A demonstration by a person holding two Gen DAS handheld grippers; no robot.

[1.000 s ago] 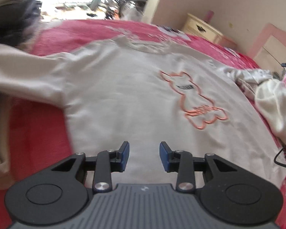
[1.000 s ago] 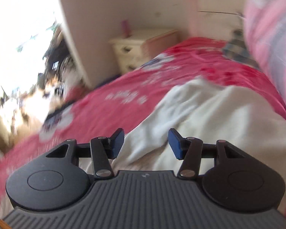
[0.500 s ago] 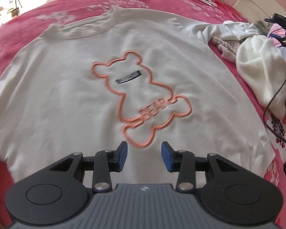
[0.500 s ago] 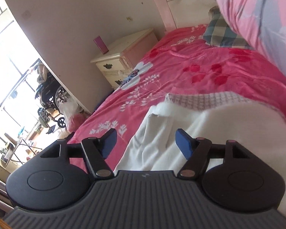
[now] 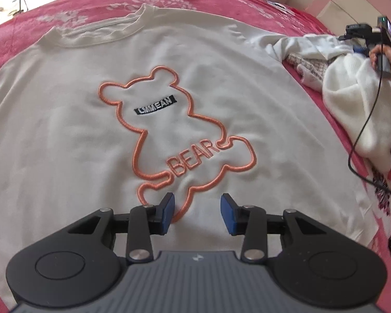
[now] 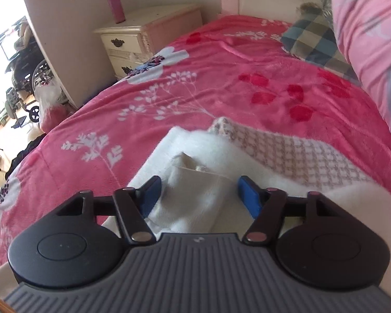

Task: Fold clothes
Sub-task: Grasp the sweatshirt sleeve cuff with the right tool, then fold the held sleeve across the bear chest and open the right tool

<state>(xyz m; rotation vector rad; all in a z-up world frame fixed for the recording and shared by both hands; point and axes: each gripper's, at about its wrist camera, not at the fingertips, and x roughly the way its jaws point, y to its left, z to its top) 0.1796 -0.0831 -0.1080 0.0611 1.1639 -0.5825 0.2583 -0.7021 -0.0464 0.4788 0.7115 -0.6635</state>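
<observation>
A cream sweatshirt [image 5: 65, 135] with an orange bear outline and the word BEAR lies flat, front up, on the pink bedspread [image 5: 208, 2]. My left gripper [image 5: 197, 214] hovers open over its lower middle, holding nothing. The sweatshirt's right sleeve [image 6: 195, 195] lies bunched in the right wrist view, and my right gripper [image 6: 197, 195] stands open with its fingers on either side of the cuff. In the left wrist view the right gripper [image 5: 370, 39] appears at the far right, held by a hand.
A fluffy white garment [image 5: 357, 109] and a checked knit piece [image 6: 294, 154] lie bunched beside the sleeve. A black cable [image 5: 362, 140] trails across the bed. A cream nightstand [image 6: 143, 39], a plaid cushion [image 6: 315, 41] and a pink duvet [image 6: 370, 39] border the bed.
My left gripper swung from the sweatshirt's left side to over its centre and came closer. My right gripper dropped toward the bunched sleeve and its fingers spread wider around the cuff.
</observation>
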